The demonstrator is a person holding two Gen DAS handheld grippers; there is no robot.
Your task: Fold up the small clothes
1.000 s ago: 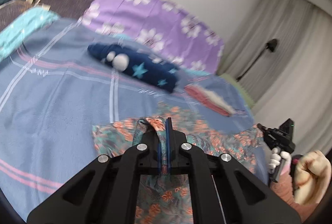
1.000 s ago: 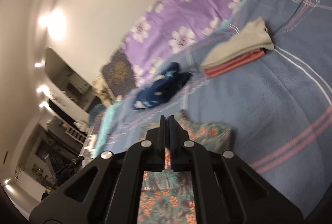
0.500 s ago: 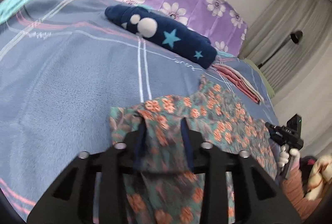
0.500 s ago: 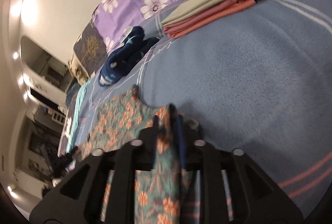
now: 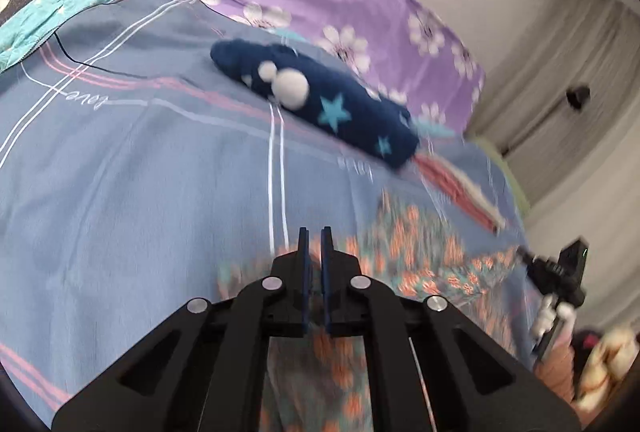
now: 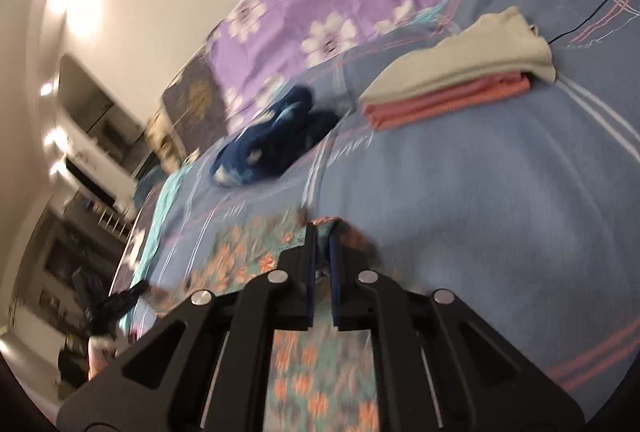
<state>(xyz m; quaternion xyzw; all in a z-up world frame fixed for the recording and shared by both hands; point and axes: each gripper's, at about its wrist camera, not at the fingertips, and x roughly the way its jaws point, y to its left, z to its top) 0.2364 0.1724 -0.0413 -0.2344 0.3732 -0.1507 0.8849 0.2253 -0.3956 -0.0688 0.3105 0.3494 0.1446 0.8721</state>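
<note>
Both grippers have just let go of the floral garment (image 5: pixel 404 252) and closed again: the left gripper (image 5: pixel 315 238) and right gripper (image 6: pixel 322 232) now show narrow, empty jaws. The garment lies flat at lower centre on the blue blanket (image 5: pixel 132 172), suggesting this fold is laid down.

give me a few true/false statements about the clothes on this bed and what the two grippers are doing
1. A beige folded cloth lies on top of a pink folded cloth. True.
2. The navy fleece garment with stars is spread flat and smoothed. False: it lies bunched in a roll.
3. The left gripper stands wide open. False: its jaws are nearly together.
4. The teal garment with orange flowers lies on the blue striped blanket. True.
5. The right gripper clamps the navy garment. False: that lies far ahead.
</note>
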